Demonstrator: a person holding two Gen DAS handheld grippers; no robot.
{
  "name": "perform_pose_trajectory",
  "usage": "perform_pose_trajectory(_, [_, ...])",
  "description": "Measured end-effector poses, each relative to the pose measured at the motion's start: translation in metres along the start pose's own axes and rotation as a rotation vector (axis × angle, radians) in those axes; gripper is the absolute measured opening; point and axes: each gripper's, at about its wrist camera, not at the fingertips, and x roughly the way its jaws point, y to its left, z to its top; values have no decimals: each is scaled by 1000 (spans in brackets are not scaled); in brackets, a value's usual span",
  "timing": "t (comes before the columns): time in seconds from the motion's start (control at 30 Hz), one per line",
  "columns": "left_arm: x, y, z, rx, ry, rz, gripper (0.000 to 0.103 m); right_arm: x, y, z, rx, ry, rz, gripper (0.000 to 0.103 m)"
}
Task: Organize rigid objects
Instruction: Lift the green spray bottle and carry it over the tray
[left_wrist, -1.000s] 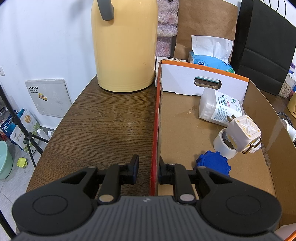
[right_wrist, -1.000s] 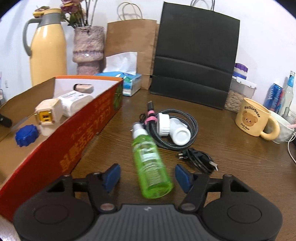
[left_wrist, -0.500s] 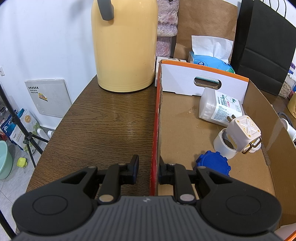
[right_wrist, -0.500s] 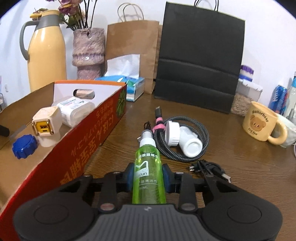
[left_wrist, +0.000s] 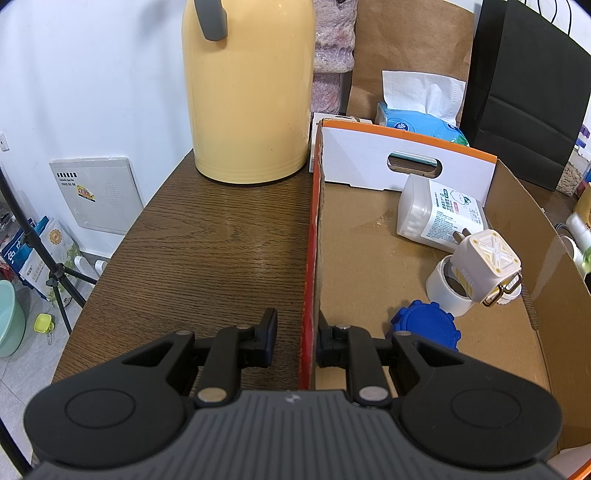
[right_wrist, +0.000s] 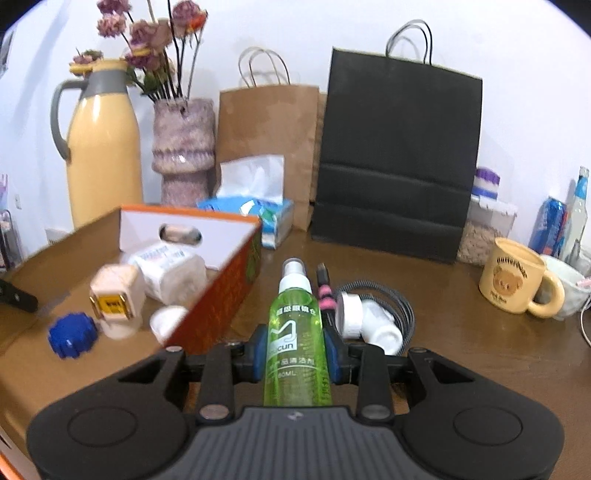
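Note:
My right gripper (right_wrist: 295, 350) is shut on a green spray bottle (right_wrist: 295, 332), held just above the wooden table with its white nozzle pointing away. To its left stands an open cardboard box (right_wrist: 221, 295) with a red outer side. My left gripper (left_wrist: 295, 343) is shut on the left wall of that cardboard box (left_wrist: 310, 258), one finger outside and one inside. In the box lie a white labelled container (left_wrist: 439, 214), a white plug adapter (left_wrist: 487, 266) leaning on a white tape roll (left_wrist: 443, 291), and a blue cap (left_wrist: 424, 328).
A coiled cable (right_wrist: 402, 306) and a white pipe fitting (right_wrist: 369, 321) lie right behind the bottle. A bear mug (right_wrist: 513, 280) stands at the right. A black bag (right_wrist: 399, 158), tissue box (right_wrist: 255, 214) and yellow thermos (left_wrist: 251, 92) line the back. The table edge (left_wrist: 110, 266) runs at the left.
The right gripper's fingers closed on the green bottle, which lay between them on the table, and raised it. The left gripper and the box have not moved.

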Motion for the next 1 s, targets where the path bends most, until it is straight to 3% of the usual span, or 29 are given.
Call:
perform_pose_trajectory(0.37, [0,0,0,0,0,-1,20,-6,34,33,-40,-78,88,30])
perform_pose_trajectory(1.0, [-1,0,0,1,-1,0,20,14,99,68,-185,-104,203,30])
